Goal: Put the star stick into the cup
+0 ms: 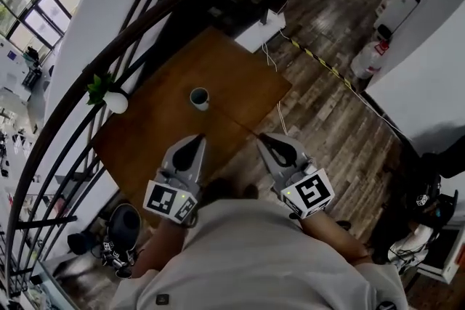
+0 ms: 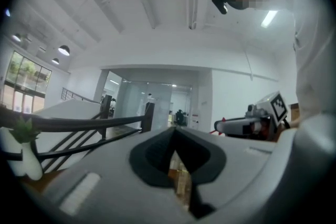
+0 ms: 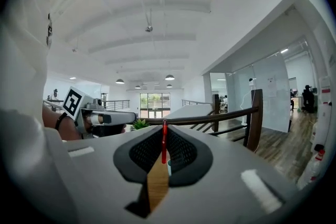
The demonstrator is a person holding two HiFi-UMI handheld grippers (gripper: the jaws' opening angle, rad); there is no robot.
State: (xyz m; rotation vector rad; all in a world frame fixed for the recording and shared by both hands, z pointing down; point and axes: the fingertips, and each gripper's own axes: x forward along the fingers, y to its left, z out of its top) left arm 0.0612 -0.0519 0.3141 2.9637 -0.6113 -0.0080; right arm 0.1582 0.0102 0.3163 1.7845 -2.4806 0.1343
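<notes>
Tabletop [image 1: 160,131] bears cup [image 1: 200,98], plant [image 1: 107,93] beside railing [image 3: 210,116]; right gripper [image 1: 264,141] grips star stick [image 3: 164,144].

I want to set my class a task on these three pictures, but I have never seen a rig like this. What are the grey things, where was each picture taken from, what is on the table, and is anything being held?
There is no robot here. A person holds a grey two-jaw tool in each hand: the left gripper and the right gripper. The head view comes from a camera on the person's head, looking steeply down. The other two views come from cameras riding on each gripper, looking along its jaws. On the brown table stand a small cup and, near its left edge, a white vase with a green plant. The right gripper's jaws are shut on a thin red star stick. The left gripper's jaws are closed and hold nothing.
</notes>
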